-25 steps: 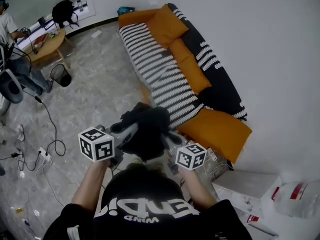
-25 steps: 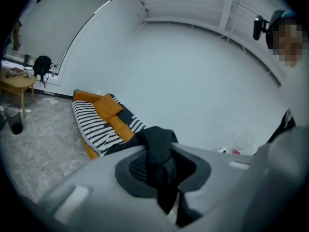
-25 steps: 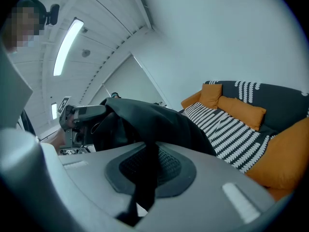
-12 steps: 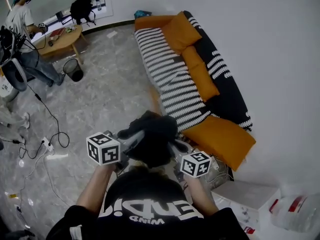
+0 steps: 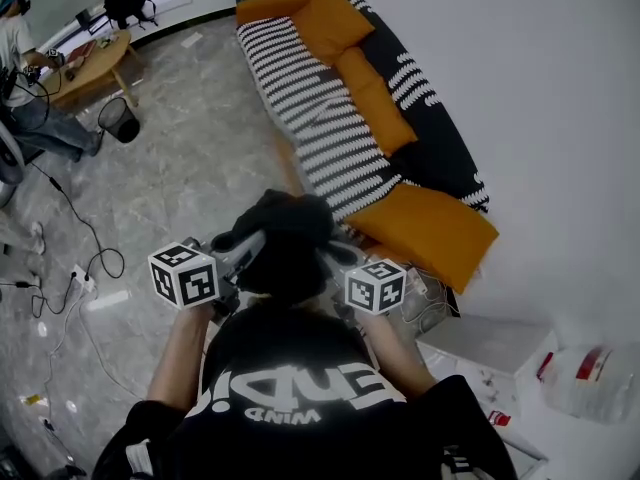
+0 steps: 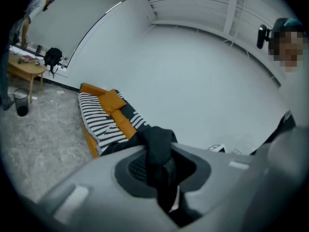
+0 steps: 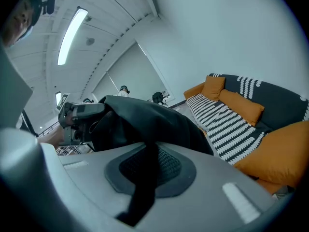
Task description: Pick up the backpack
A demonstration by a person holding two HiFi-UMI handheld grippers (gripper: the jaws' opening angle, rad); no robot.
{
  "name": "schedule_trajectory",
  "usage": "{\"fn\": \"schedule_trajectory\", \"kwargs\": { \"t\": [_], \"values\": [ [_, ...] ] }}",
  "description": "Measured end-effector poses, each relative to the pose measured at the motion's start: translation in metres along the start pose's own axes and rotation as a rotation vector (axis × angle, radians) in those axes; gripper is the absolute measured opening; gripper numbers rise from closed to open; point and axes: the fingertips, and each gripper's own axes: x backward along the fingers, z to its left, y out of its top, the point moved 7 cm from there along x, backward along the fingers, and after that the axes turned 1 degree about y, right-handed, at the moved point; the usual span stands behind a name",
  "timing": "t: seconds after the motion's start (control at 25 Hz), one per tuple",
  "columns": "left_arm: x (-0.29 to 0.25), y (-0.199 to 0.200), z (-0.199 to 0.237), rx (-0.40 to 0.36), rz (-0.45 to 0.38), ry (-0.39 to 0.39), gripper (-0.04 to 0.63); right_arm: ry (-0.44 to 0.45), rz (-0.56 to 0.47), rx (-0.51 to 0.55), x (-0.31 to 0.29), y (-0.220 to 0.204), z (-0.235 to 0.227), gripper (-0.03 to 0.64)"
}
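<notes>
The black backpack (image 5: 285,243) hangs in the air in front of the person, between both grippers, just off the near end of the sofa. My left gripper (image 5: 250,250) is shut on a black strap (image 6: 158,161) of the backpack, which runs down between its jaws. My right gripper (image 5: 332,256) is shut on another black strap (image 7: 145,178), and the backpack's body (image 7: 145,117) bulges just beyond its jaws. In the head view the bag hides both pairs of fingertips.
A black-and-white striped sofa (image 5: 330,118) with orange cushions (image 5: 425,233) stands along the right wall. A wooden table (image 5: 85,68), a bin (image 5: 118,118) and a seated person (image 5: 20,58) are at far left. Cables (image 5: 80,268) lie on the floor. A white box (image 5: 480,348) and a jug (image 5: 590,383) sit at lower right.
Both grippers have carried the backpack a short way and slightly lower beside the sofa's near end. Both grips on the straps are unchanged.
</notes>
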Motion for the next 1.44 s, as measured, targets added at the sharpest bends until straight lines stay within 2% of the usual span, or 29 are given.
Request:
{"fn": "schedule_trajectory", "kwargs": {
  "t": [1.44],
  "values": [
    [-0.003, -0.005, 0.018, 0.033, 0.026, 0.034, 0.062, -0.015, 0.016, -0.044, -0.018, -0.007, -0.006, 0.018]
  ]
}}
